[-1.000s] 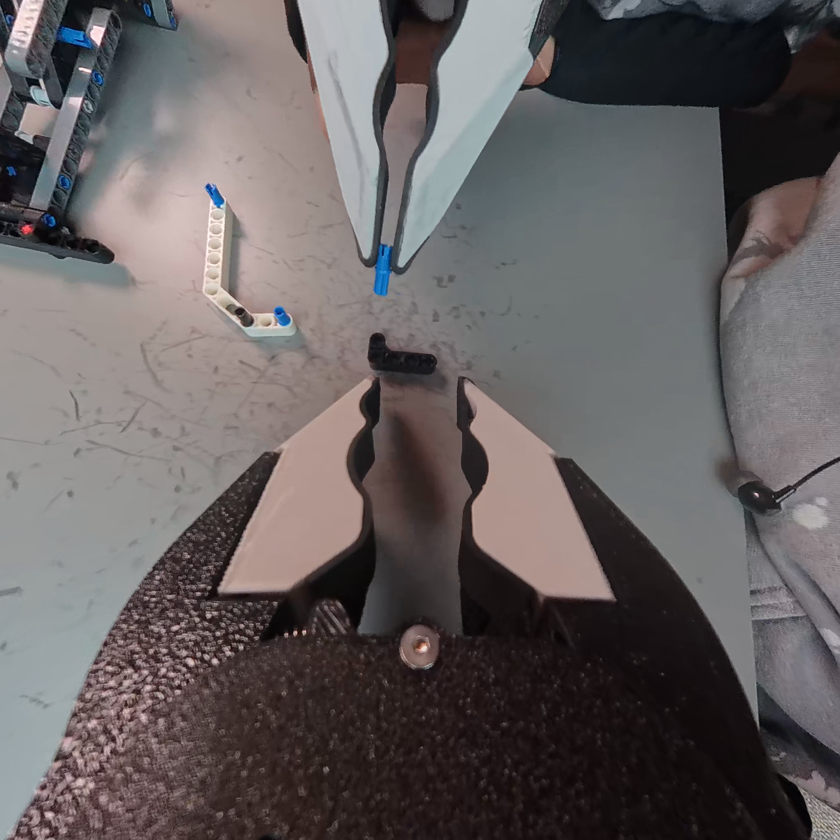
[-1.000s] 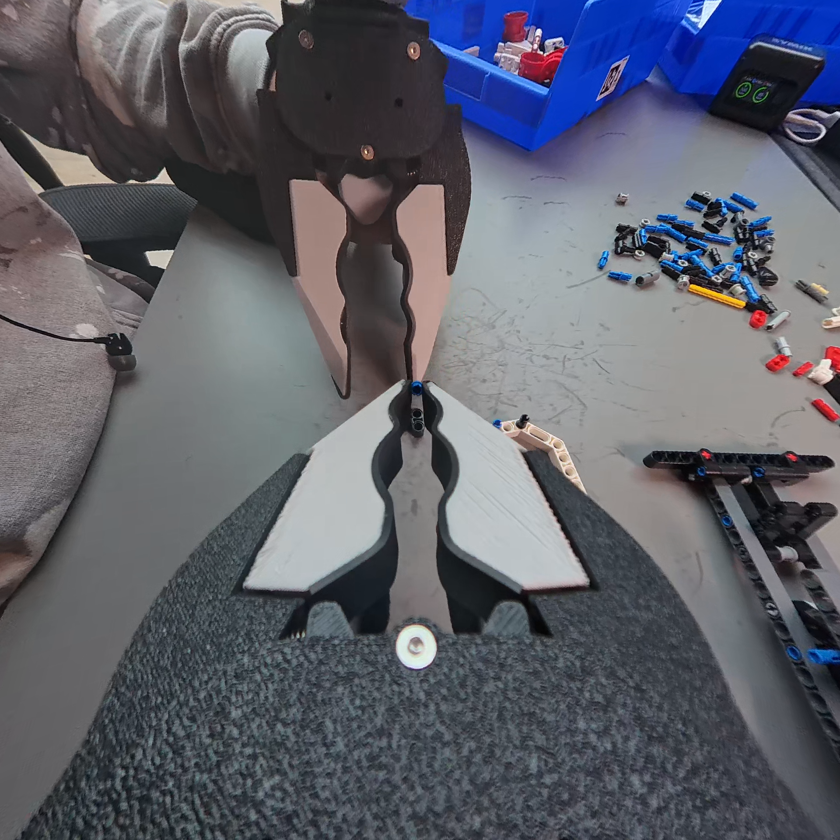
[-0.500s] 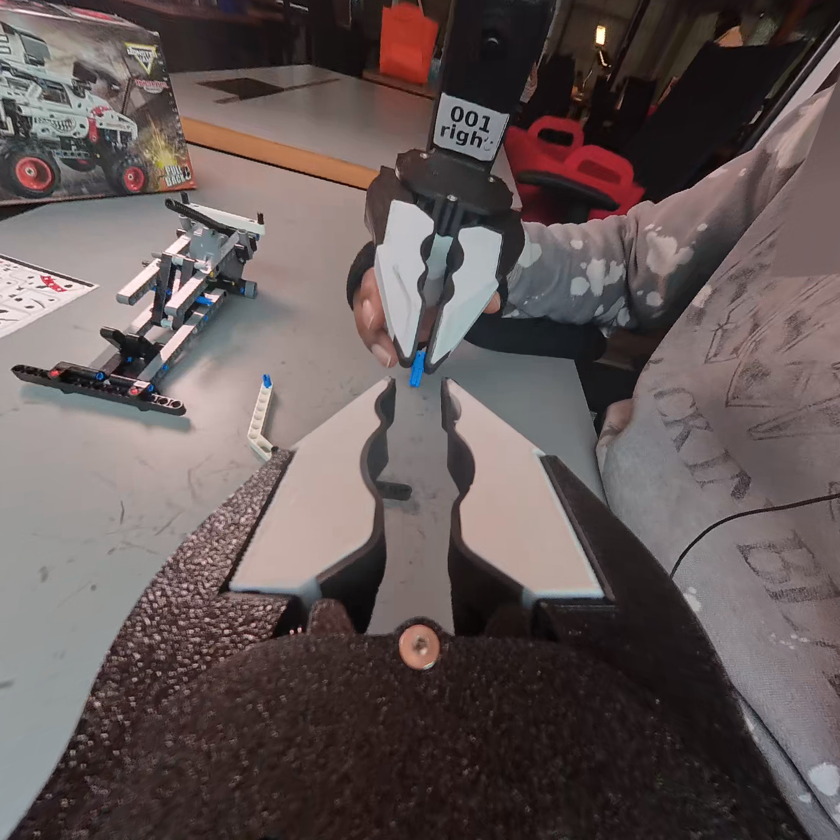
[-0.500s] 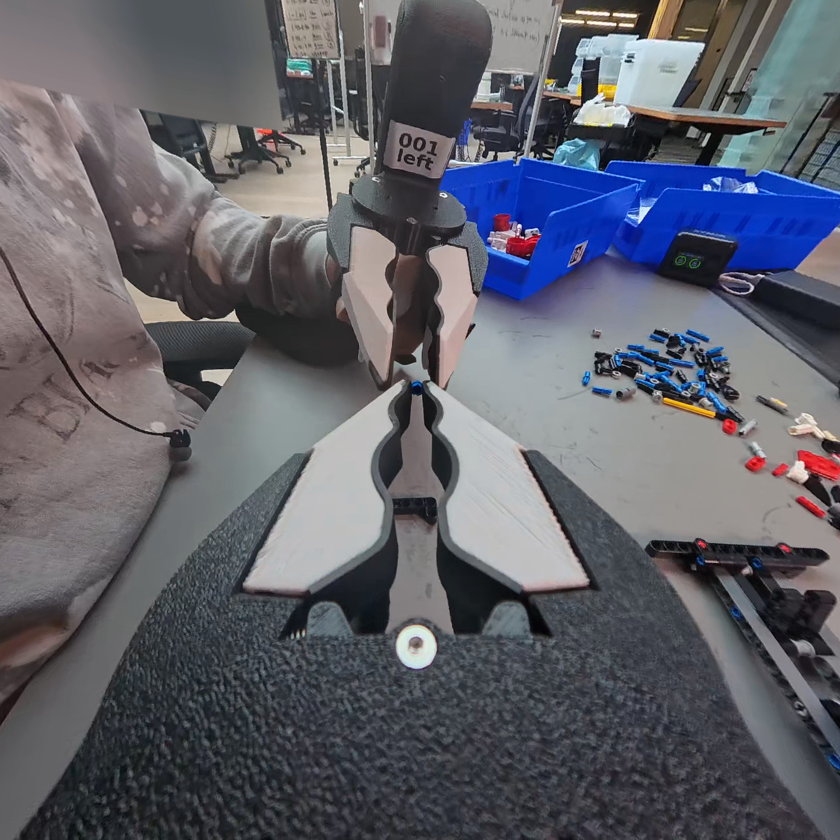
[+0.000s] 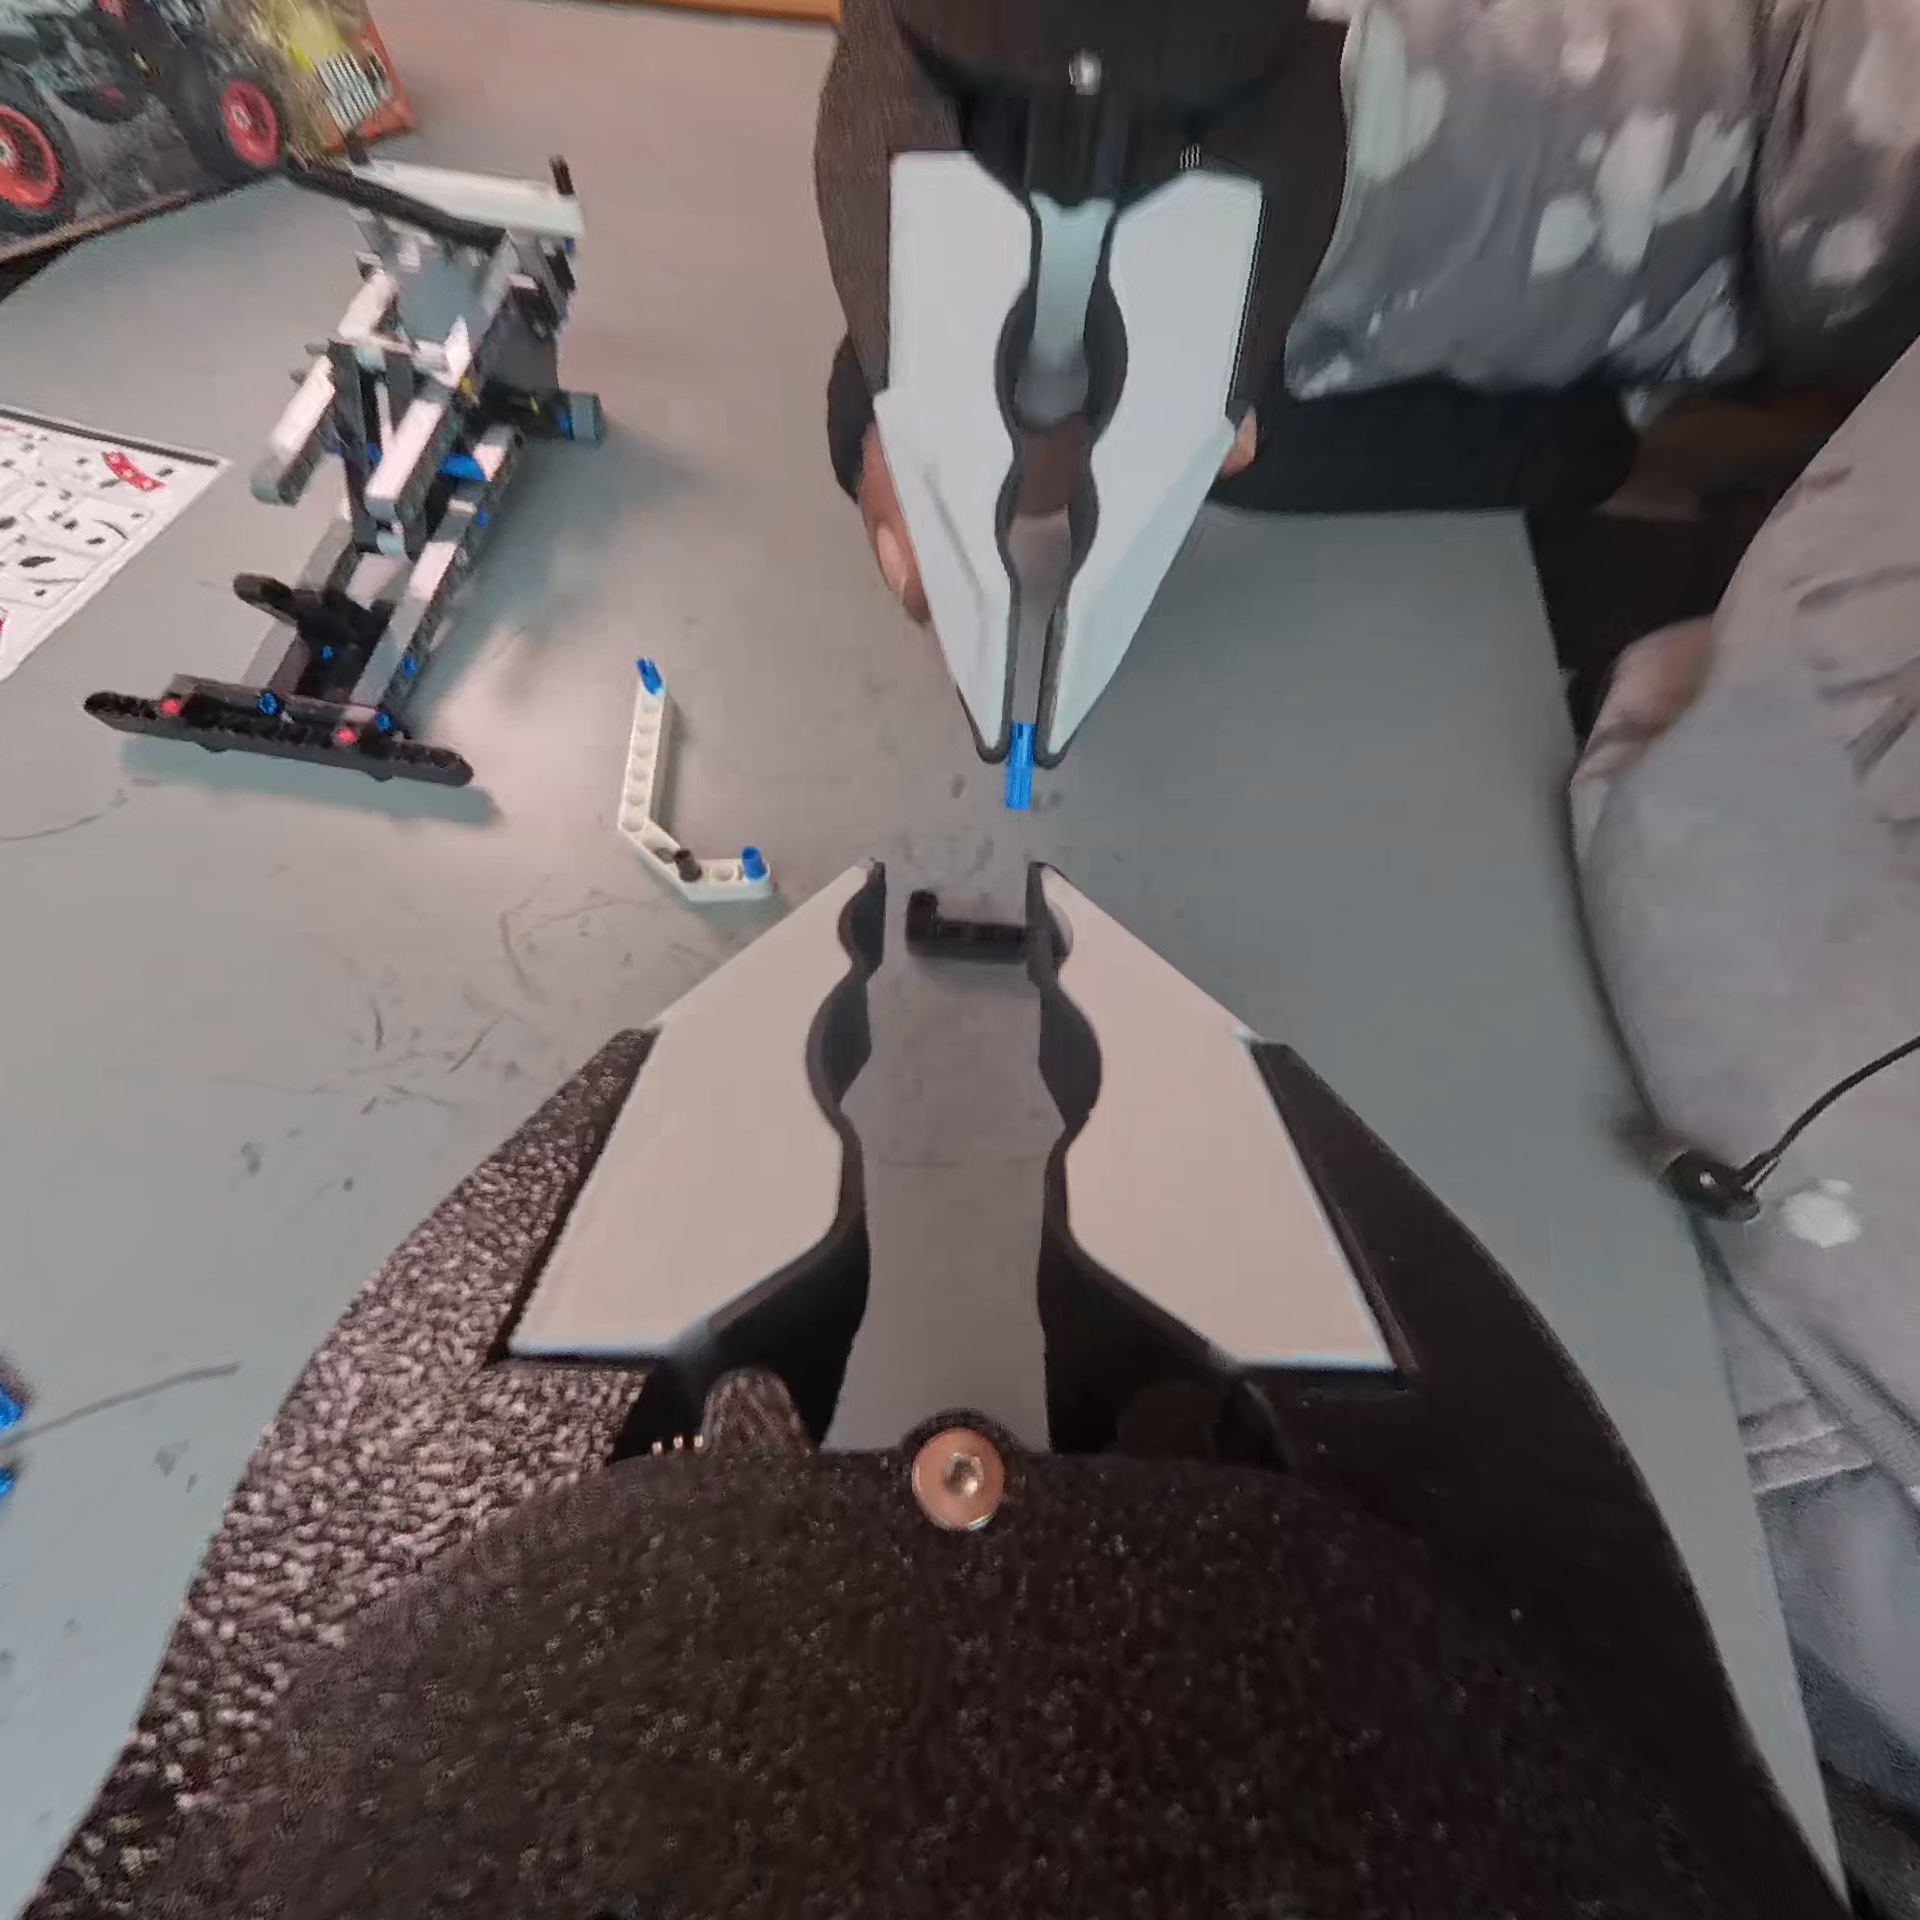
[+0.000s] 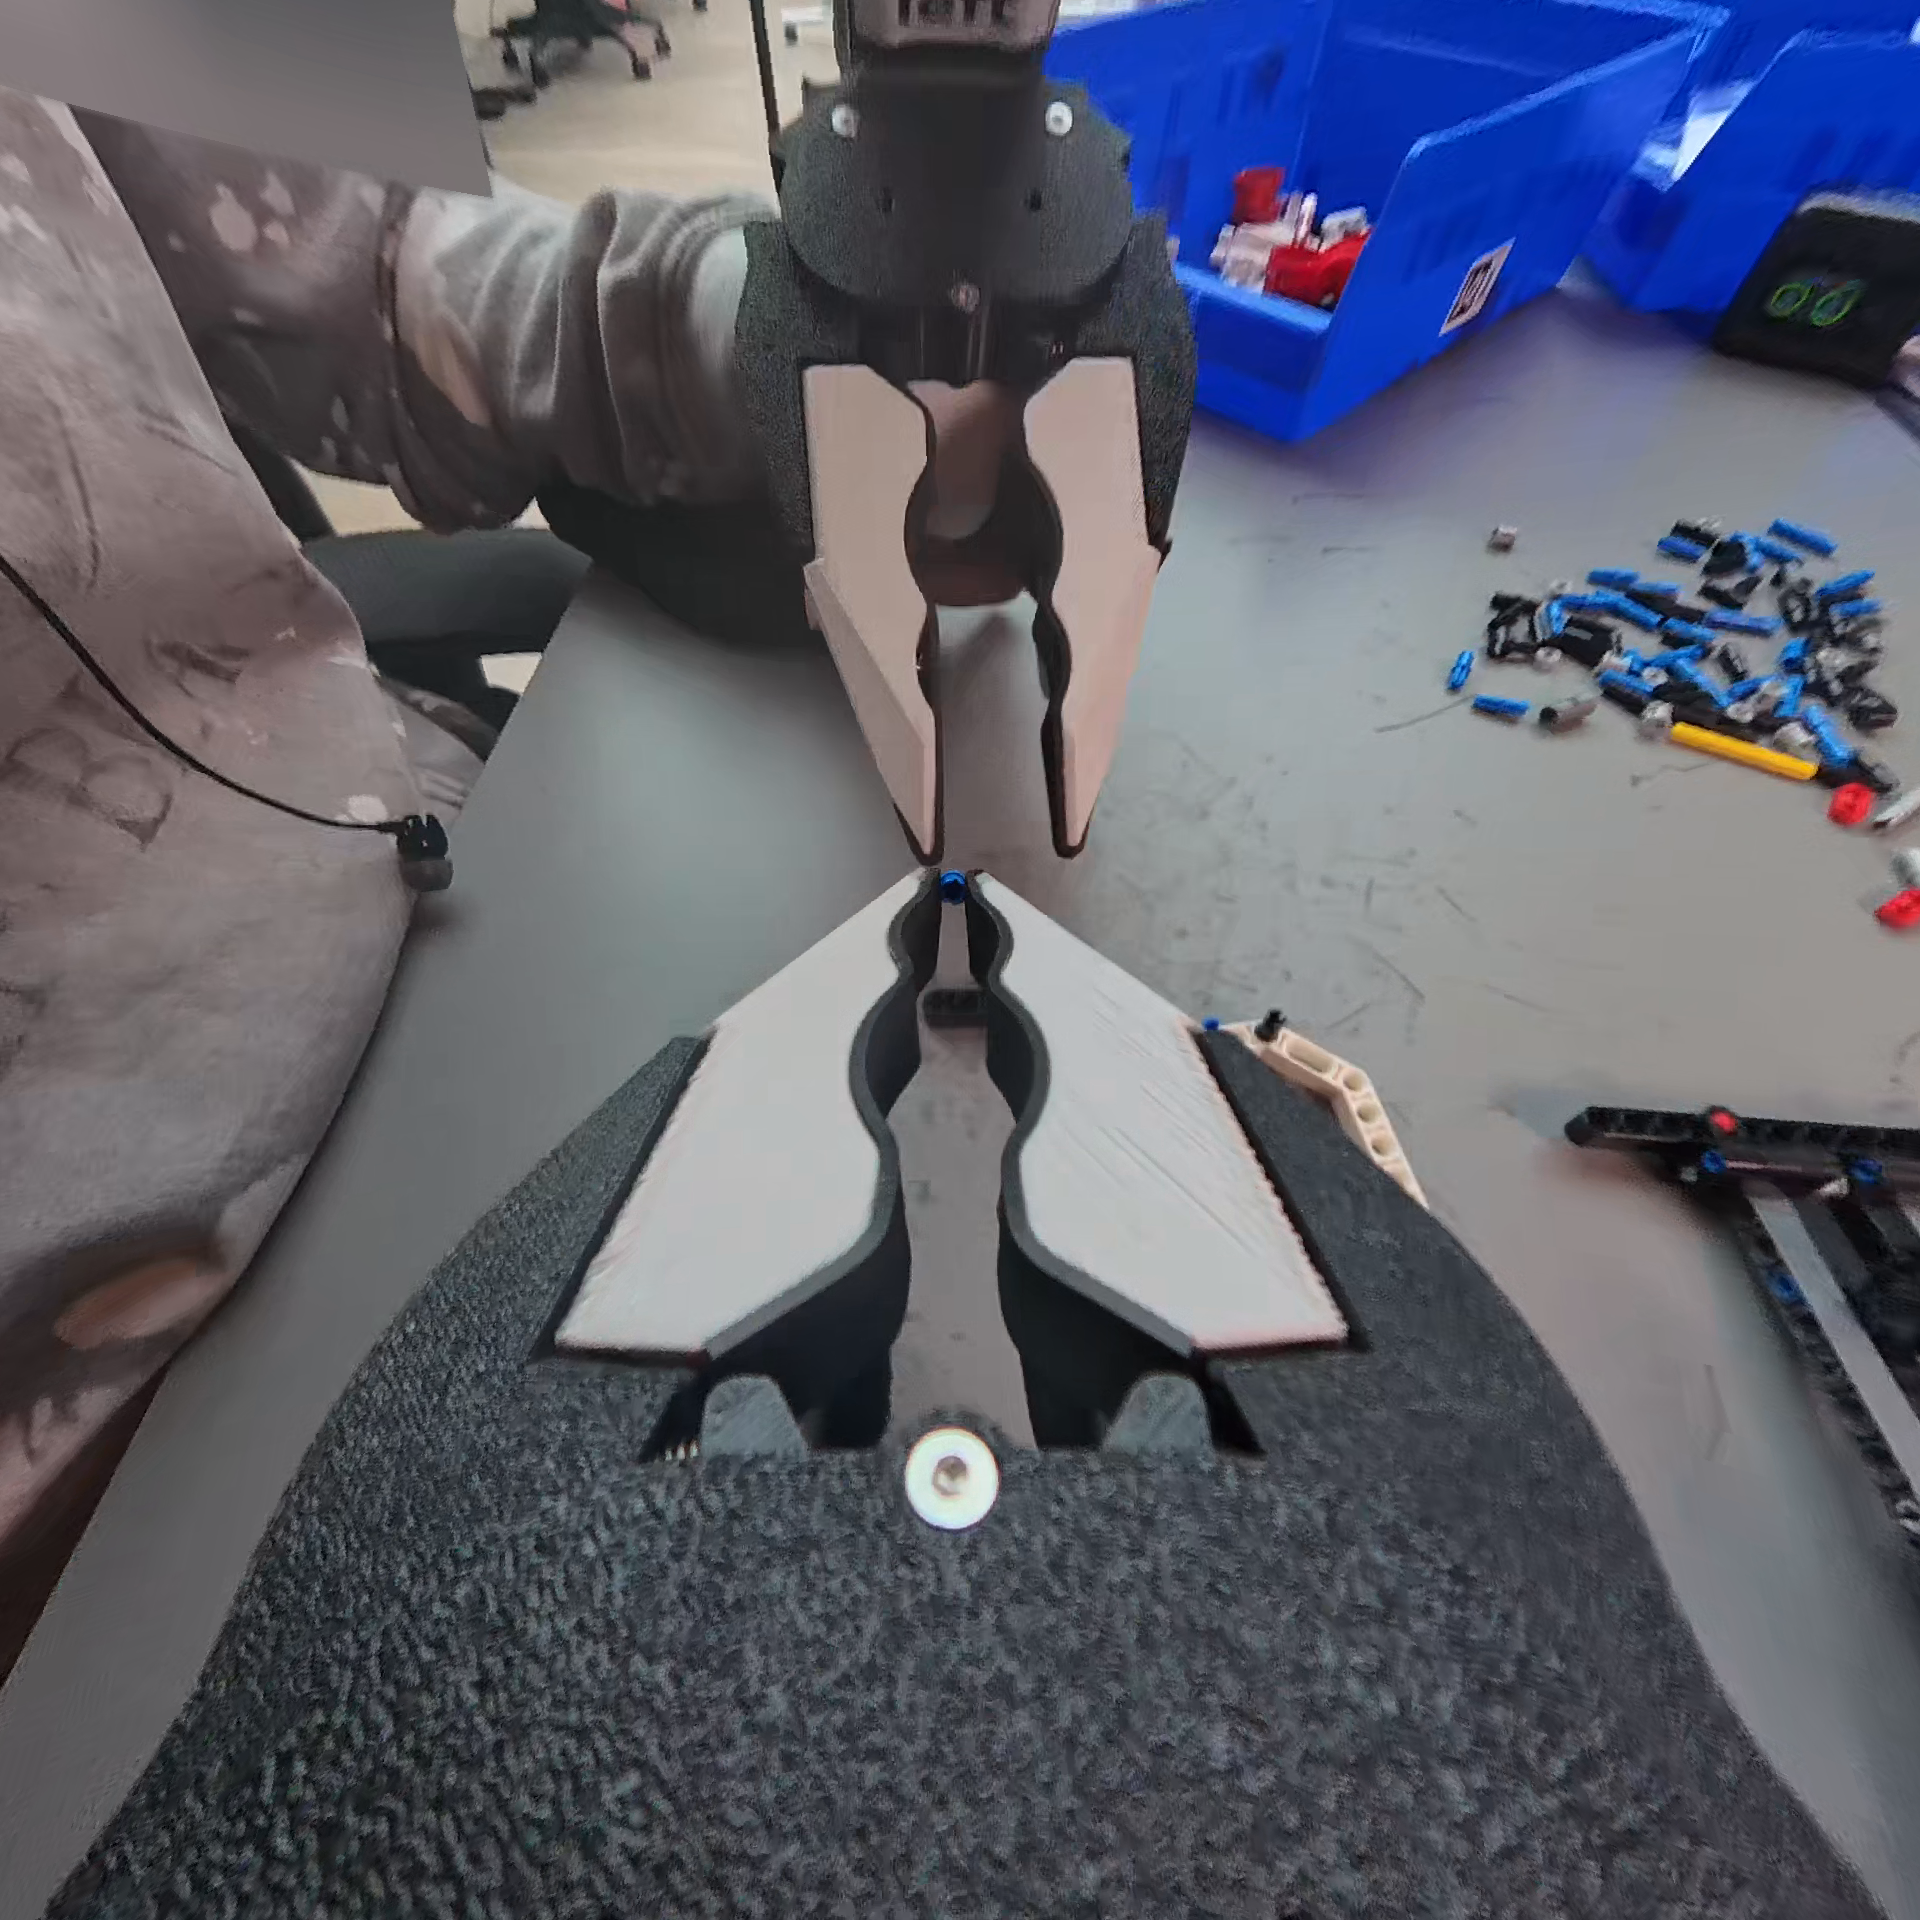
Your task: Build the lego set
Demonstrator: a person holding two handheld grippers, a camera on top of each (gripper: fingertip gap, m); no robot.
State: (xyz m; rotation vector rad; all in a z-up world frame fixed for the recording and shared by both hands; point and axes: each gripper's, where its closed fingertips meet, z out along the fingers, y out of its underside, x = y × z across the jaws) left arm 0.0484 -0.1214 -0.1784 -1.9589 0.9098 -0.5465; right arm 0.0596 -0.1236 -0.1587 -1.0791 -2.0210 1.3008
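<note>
I hold the right gripper (image 5: 1020, 750) pinching a blue pin (image 5: 1019, 767) above the black connector (image 5: 966, 940), apparently for insertion, left gripper (image 5: 956, 883) spread around it.

Scuffed grey tabletop (image 5: 312, 1039); blue bins (image 6: 1455, 208) along its far edge. Beyond, pale floor (image 6: 623, 135) with office chairs (image 6: 582, 31).

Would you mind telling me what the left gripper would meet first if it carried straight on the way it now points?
Probably the small black L-shaped piece on the table, between the open left gripper's tips. Beyond it hangs the blue pin in the right gripper, though depth is unclear.
</note>
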